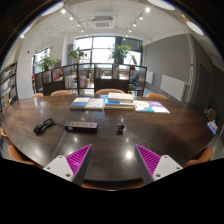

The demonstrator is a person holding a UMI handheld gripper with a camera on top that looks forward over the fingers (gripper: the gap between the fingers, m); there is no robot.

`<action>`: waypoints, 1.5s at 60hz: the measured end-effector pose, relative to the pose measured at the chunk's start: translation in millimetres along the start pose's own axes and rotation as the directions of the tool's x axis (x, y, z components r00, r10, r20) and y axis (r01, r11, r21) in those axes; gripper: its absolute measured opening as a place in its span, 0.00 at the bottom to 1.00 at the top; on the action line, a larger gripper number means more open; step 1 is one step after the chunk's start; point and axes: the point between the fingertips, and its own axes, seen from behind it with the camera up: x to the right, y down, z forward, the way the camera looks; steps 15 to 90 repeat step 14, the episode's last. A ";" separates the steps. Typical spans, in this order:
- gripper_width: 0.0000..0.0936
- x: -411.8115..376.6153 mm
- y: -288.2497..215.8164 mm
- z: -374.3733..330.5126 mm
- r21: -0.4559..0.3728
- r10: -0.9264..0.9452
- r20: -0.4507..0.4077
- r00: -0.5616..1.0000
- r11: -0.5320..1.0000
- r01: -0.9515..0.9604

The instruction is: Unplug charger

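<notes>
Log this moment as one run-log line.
hand-held gripper: open, empty | black power strip: beyond fingers on dark wooden table | small black charger: untouched

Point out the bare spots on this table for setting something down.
Bare wood lies just ahead of the open jaws of the gripper, before the power strip. The table is bare towards its right. Crowded: the books beyond, and the black cable.

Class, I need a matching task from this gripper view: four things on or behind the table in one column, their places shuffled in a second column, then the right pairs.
Things:
1. power strip
2. black cable
3. books
4. potted plants

Places:
A. by the windows
B. stacked at the table's far side
C. mid-table, ahead of the open gripper
D. coiled beside the strip, nearer the table's edge

Pairs: 1-C, 2-D, 3-B, 4-A
</notes>
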 end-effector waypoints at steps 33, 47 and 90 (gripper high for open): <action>0.91 -10.6 7.2 -12.3 0.001 0.007 0.009 1.000 1.000 -0.007; 0.91 -10.6 7.2 -12.3 0.001 0.007 0.009 1.000 1.000 -0.007; 0.91 -10.6 7.2 -12.3 0.001 0.007 0.009 1.000 1.000 -0.007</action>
